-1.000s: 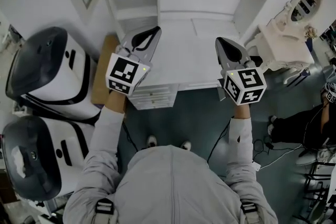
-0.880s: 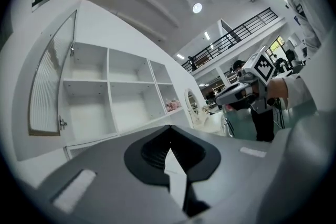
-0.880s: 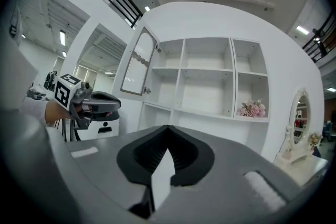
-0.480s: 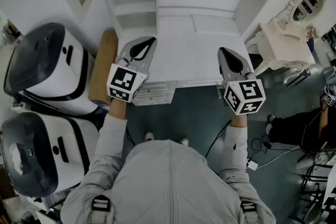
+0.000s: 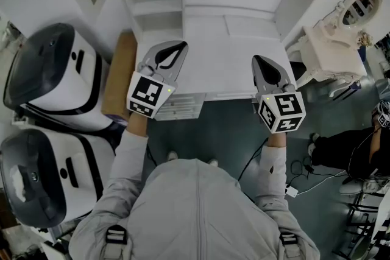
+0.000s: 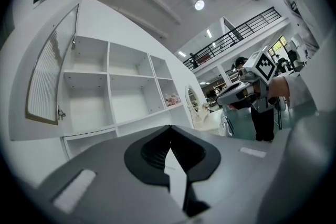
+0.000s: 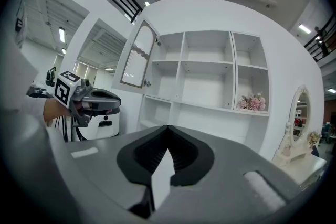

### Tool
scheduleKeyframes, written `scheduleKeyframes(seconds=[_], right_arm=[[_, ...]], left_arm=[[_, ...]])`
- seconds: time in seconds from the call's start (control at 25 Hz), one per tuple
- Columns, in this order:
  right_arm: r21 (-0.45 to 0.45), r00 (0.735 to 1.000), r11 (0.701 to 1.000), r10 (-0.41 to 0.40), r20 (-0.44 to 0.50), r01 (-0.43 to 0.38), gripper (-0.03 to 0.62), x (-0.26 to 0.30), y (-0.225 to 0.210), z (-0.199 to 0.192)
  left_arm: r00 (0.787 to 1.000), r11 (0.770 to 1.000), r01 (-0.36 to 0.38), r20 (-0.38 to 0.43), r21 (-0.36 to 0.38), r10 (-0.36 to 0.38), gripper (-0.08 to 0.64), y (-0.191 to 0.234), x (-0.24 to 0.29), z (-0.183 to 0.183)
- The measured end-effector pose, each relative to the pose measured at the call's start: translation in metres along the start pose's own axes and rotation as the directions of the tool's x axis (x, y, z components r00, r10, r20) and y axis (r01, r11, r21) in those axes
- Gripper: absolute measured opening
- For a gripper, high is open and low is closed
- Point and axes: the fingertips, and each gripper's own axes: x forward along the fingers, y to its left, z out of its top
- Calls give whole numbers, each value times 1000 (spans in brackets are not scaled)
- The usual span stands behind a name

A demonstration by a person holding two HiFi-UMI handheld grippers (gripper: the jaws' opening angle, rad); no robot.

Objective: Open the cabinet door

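My left tongs (image 6: 169, 136) and right tongs (image 7: 168, 134) are pinched shut, empty. The cabinet (image 7: 210, 71) has its door (image 7: 137, 57) open at left, pink flowers (image 7: 251, 103) in the lower right compartment.

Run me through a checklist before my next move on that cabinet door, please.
1. Cabinet door open: ok, it stands swung out at the shelves' upper left.
2. Left gripper empty: ok, jaws together, nothing between.
3. Right gripper empty: ok, jaws together, nothing between.
4. Gripper touching the door: not ok, both are apart from it.
5. Flowers away from the door: ok, in the right column.
6. Door at its full swing: cannot tell.
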Motion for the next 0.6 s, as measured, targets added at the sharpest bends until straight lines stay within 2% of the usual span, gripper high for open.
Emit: scheduleKeyframes(seconds=[0.6], right_arm=[[19,1000,1000,5,-7,-4,0,3,0,-2]], left_arm=[[1000,999,20,1,-31,-20,17,-2,3,-5]])
